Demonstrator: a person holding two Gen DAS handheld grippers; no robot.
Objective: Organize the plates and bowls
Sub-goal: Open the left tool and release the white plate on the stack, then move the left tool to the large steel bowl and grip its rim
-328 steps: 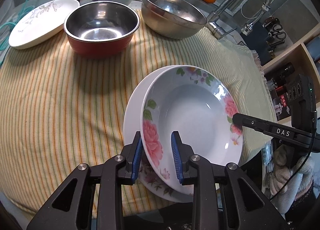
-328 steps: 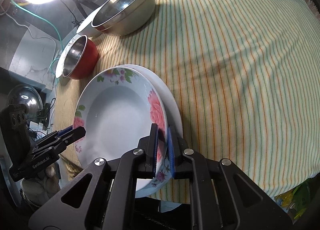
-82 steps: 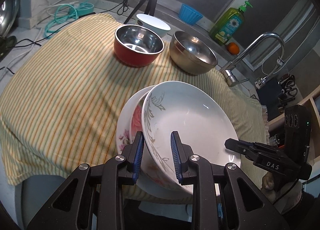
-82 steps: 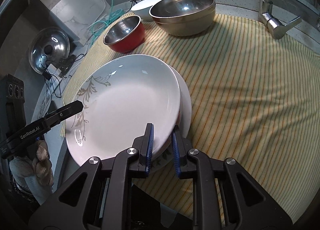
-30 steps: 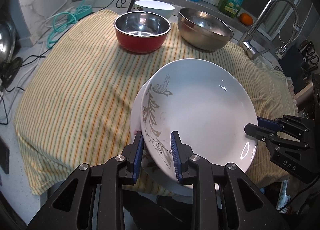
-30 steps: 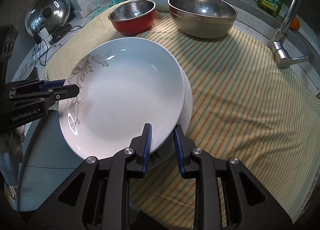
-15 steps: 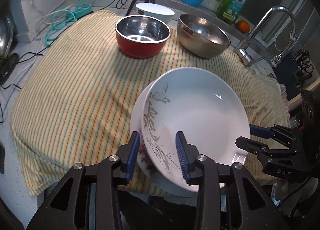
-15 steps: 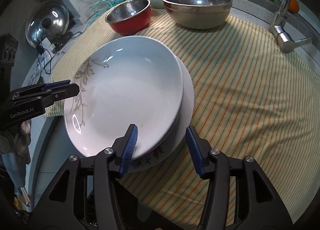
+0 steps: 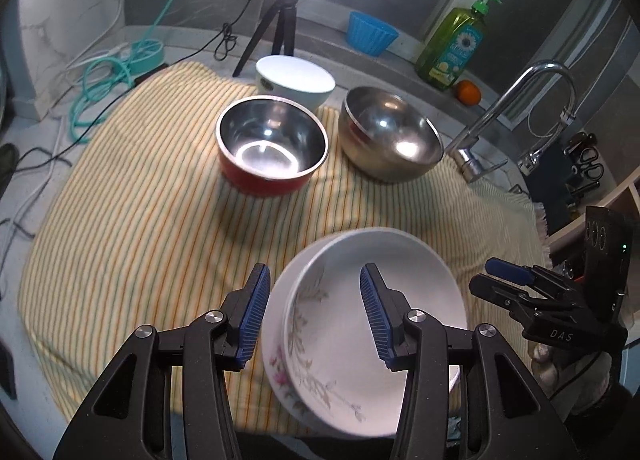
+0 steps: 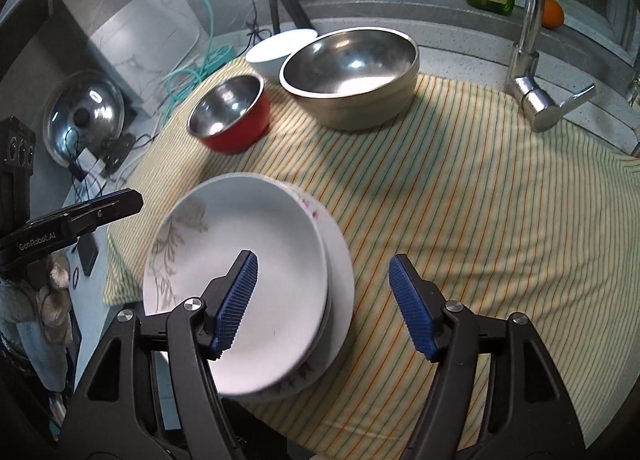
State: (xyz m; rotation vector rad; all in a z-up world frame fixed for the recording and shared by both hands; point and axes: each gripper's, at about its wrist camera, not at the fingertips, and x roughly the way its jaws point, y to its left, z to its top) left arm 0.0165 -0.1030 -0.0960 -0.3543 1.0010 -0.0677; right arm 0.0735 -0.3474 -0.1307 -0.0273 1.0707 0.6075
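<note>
Now the stacked plates (image 9: 372, 324) lie at the near edge of the striped cloth (image 9: 160, 228) on the surface, free of both tools: the left gripper (image 9: 314, 316) has its fingers (image 9: 253, 314) opening with the stack's left rim below the gap and no pad pressing on it, and the right gripper (image 10: 324, 308) is opening wider, its fingers (image 10: 236, 300) standing over the stack's right rim without touching. What the next move likely turns on is the bowls, which lie straight ahead of both grippers, well beyond the stack, at the far side of the cloth. The red bowl (image 9: 272, 148) sits ahead of the left gripper, so that hand looks nearer to it (judging by the left wrist view), while the large steel bowl (image 10: 352, 76) lies ahead of the right. Behind and between them stands the white bowl (image 9: 295, 82). Being round, none has a long axis to line up with; any rim point will do.
</note>
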